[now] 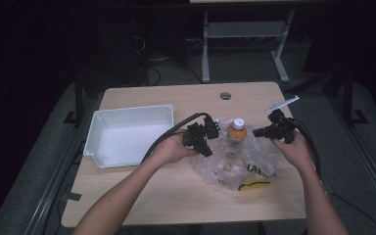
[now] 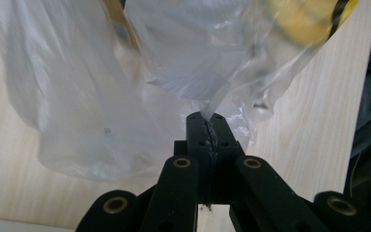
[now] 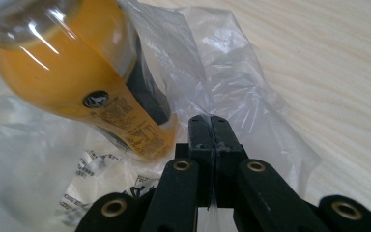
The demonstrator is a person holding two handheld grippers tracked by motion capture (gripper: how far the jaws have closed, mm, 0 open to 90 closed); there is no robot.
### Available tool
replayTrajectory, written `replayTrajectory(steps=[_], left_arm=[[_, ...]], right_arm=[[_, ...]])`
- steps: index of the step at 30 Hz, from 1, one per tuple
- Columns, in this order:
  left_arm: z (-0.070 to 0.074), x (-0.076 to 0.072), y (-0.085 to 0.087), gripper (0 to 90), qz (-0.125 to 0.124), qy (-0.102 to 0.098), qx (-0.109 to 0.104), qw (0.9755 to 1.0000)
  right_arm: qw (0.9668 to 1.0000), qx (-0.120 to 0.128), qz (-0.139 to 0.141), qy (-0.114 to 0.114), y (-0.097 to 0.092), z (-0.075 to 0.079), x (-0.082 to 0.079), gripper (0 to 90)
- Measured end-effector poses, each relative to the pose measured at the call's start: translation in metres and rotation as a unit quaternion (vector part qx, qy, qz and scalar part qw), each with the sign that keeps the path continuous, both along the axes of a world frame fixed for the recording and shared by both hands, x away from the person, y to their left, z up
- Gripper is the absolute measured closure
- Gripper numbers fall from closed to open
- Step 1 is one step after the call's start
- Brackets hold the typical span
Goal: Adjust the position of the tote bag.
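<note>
Now my left tool [image 2: 206,117] and right tool [image 3: 210,119] each pinch the thin, slippery plastic bag [image 1: 235,164], limp around its heavy juice bottle [image 1: 236,131]

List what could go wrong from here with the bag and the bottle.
1. Both claws, left claw and right claw, pinch only thin film of the plastic bag; it may tear or slip out.
2. The orange bottle stands loosely in the bag's mouth; pulling the edges apart could tip it onto the table.
</note>
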State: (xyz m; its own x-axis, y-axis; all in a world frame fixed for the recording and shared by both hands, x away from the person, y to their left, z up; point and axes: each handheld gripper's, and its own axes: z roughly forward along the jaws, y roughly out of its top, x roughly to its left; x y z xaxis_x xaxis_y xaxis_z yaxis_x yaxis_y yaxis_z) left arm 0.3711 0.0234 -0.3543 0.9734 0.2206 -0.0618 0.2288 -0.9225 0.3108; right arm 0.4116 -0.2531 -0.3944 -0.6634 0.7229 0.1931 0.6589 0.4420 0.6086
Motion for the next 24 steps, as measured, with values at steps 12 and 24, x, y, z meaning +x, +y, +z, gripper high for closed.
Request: replayTrajectory(steps=[12, 24], left_arm=[[-0.033, -0.005, 0.013, 90.0, 0.008, 0.016, 0.034, 0.9993], [-0.051, -0.008, 0.024, 90.0, 0.014, 0.027, 0.049, 0.9983]], right_arm=[[0.9985, -0.035, -0.024, 0.034, 0.002, -0.020, 0.002, 89.0], [0.9971, -0.035, -0.043, 0.053, -0.010, -0.042, -0.004, 88.6]])
